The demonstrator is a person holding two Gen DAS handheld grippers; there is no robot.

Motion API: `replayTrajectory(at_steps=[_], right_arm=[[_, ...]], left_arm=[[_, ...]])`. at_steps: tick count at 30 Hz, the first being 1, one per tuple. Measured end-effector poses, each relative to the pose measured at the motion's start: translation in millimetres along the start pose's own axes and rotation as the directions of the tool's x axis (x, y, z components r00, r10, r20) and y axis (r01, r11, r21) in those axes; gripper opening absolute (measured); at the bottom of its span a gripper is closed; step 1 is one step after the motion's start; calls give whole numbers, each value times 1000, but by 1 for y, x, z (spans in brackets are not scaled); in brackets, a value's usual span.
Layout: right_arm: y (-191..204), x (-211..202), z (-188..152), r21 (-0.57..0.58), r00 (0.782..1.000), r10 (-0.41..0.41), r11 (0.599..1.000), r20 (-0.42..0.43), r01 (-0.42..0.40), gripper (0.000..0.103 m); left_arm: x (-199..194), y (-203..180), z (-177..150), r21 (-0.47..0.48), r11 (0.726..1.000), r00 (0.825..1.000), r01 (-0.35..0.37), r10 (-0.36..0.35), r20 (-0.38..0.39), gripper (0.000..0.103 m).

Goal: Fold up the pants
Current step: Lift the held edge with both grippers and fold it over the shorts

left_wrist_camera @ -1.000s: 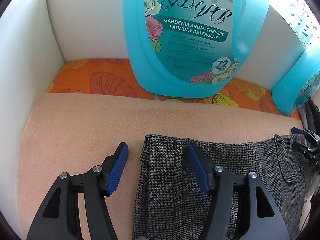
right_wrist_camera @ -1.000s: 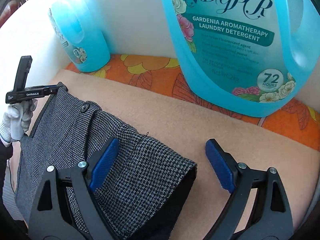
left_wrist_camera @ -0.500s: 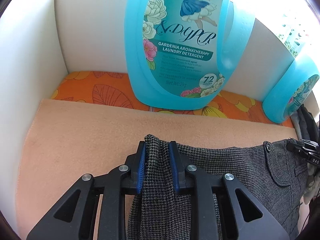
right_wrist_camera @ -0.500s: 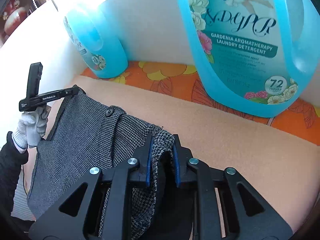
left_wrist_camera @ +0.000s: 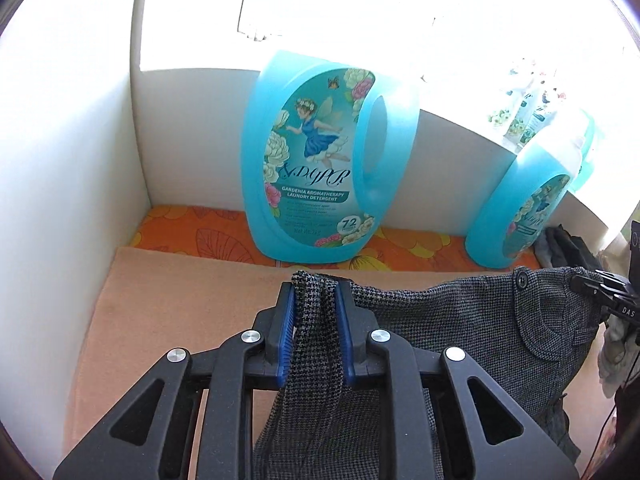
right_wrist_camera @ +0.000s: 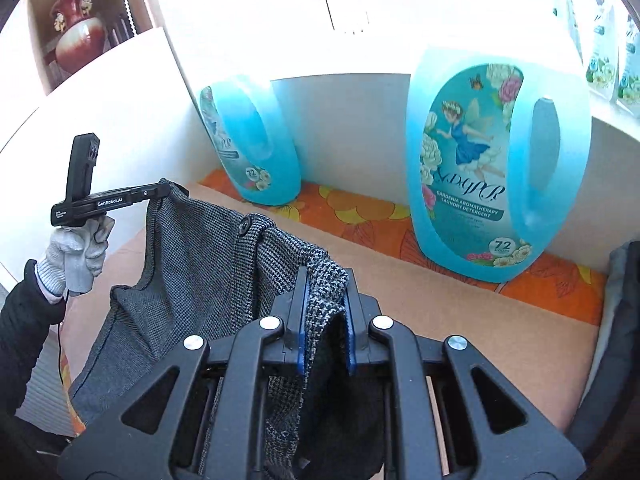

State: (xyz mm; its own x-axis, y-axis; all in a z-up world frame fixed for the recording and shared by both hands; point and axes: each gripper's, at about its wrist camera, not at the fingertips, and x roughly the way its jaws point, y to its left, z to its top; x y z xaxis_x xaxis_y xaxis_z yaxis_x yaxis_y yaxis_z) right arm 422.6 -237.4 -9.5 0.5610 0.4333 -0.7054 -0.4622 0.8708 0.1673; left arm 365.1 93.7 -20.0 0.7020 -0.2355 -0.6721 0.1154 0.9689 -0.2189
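R wrist view shows what the L view can't: a gloved hand holding the left tongs from the side, plus a red vase on a shelf top left. L view shows the right tongs only as a black tip at the far right edge.

Pants are grey houndstooth w/ a dark button at the waist, strung between the two tongs and hanging slack over the beige mat. Both tongs are clamped tight on cloth: left on one bunched edge, right on the other, blue pads pressing the fabric. In the L view's own close-up the pads squeeze a thick fold.

Vs a sec ago: jaws were wide apart w/ pants flat on the mat; now closed and raised, cloth lifted. The detergent bottle looks smaller and farther; second bottle now shows more.
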Motion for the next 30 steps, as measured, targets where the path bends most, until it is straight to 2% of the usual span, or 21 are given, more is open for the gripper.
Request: replayTrajectory(at_steps=[9, 17, 23, 30], right_arm=[[51, -72, -27, -93, 999, -22, 995, 41, 26, 14], [98, -118, -82, -192, 998, -49, 980, 39, 55, 13], [122, -129, -135, -241, 997, -74, 968, 8, 74, 13], [136, -123, -195, -298, 991, -127, 948, -41, 109, 13]], left_arm=[[-84, -6, -31, 19, 999, 994, 43, -45, 95, 17], [-145, -23, -85, 69, 997, 990, 44, -52, 129, 17], [-175, -28, -138, 82, 996, 993, 46, -54, 108, 17], [-180, -31, -212, 86, 995, 998, 57, -58, 14, 17]])
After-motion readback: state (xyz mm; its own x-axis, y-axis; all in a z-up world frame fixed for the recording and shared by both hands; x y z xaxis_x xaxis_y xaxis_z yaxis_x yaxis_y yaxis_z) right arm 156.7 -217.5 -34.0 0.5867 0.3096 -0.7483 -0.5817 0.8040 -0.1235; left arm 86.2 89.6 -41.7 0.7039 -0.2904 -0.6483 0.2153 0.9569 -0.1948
